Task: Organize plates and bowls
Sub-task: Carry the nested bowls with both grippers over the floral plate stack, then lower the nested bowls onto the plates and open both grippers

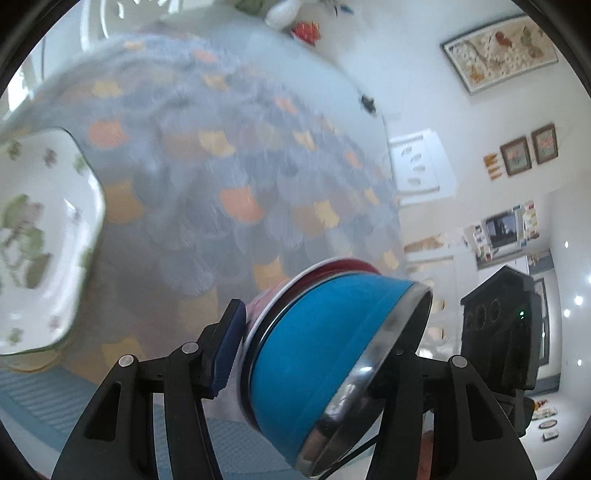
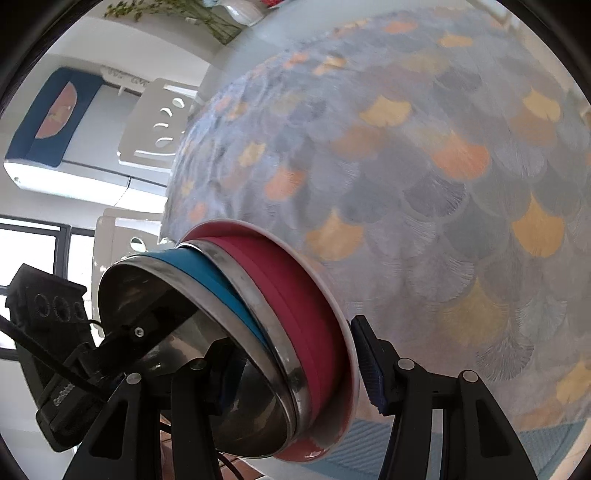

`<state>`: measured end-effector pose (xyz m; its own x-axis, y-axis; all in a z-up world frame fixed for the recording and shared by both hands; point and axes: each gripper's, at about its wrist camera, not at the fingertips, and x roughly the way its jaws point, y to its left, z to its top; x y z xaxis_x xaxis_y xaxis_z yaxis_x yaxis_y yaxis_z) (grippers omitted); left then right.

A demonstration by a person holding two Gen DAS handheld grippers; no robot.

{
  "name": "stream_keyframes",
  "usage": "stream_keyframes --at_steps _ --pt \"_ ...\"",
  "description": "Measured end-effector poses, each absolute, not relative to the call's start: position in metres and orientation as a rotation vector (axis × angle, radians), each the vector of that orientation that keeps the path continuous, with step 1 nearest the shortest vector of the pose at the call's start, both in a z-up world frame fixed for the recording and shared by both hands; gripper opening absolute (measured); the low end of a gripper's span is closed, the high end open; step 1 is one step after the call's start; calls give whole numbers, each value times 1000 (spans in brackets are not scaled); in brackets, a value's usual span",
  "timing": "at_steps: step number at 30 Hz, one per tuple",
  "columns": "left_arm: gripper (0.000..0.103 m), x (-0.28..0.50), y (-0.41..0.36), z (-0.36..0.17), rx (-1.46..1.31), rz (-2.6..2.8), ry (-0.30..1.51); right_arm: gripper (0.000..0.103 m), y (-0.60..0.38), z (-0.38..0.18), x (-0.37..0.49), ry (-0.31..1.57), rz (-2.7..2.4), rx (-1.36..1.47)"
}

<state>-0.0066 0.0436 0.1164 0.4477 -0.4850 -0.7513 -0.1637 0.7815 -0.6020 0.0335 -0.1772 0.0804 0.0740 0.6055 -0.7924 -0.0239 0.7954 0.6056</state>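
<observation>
A nested stack hangs tipped on its side above the table: a blue bowl (image 1: 325, 332) with a steel rim sits inside a red bowl (image 1: 343, 266), backed by a white-rimmed dish (image 1: 258, 306). My left gripper (image 1: 321, 332) is shut on the stack, with its blue-padded finger (image 1: 225, 350) against the dish's underside; the other finger is hidden behind the blue bowl. In the right wrist view my right gripper (image 2: 288, 339) is shut on the same stack: one padded finger (image 2: 369, 369) presses the white dish (image 2: 347, 332), the other reaches inside the steel-lined blue bowl (image 2: 207, 273). The red bowl (image 2: 295, 280) lies between them.
A white square dish (image 1: 48, 221) with a green floral print rests on the table at the left. The tablecloth (image 1: 221, 166) has a fan-scale pattern. White chairs (image 1: 417, 162) stand at the table's side, and a white vase (image 1: 280, 11) at its far edge.
</observation>
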Motion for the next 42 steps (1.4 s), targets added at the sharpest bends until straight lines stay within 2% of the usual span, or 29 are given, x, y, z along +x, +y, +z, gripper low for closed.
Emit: stream_keyframes --at_steps 7,15,21,26,32,42 --pt "50 -29 103 171 -671 -124 1013 53 -117 121 20 1431 579 492" --pt "50 -42 200 185 -672 -83 1002 54 -18 135 3 1452 619 494" --pt "50 -35 256 172 -654 -91 1030 54 48 124 1 1482 611 526" --pt "50 -17 283 141 -658 -131 1097 54 76 102 5 1527 549 543" --pt "50 -1 294 112 -679 -180 1173 54 86 77 12 1582 455 544" --pt "50 13 295 96 -679 -226 1212 55 87 62 22 1597 389 544"
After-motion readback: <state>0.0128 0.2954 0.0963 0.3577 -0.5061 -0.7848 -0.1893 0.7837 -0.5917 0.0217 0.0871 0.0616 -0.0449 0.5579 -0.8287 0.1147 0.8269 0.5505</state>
